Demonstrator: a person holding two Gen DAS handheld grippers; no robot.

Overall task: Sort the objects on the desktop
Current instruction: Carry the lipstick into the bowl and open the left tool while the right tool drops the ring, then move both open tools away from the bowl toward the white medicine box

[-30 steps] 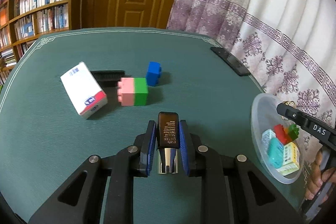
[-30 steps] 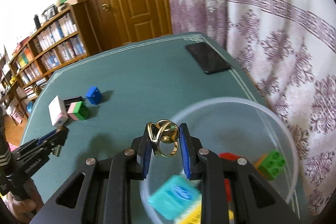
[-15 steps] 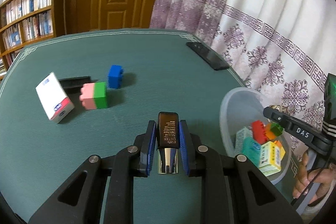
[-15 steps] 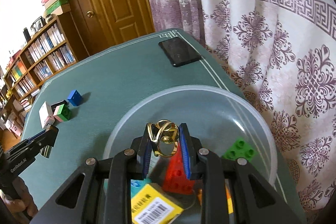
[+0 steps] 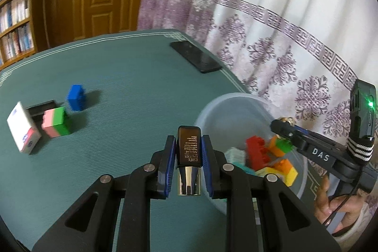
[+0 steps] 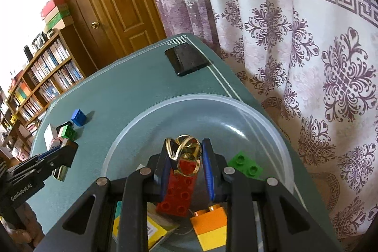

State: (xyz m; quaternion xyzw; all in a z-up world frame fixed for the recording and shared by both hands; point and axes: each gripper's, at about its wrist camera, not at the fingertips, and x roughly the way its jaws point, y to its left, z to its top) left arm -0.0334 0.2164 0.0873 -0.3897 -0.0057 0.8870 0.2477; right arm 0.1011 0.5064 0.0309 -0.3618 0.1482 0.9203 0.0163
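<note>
The left hand-held gripper is a matte black plastic frame of angular linkage arms with triangular cut-outs, joined by round silver screws, and its two fingers carry ribbed blue pads. The right hand-held gripper has the same black arms, silver screws and blue-lined fingers. From the left wrist camera its side bears white letters "DAS", beside a white-striped black band, a green light, a thin black cable and bare skin of the right hand.
</note>
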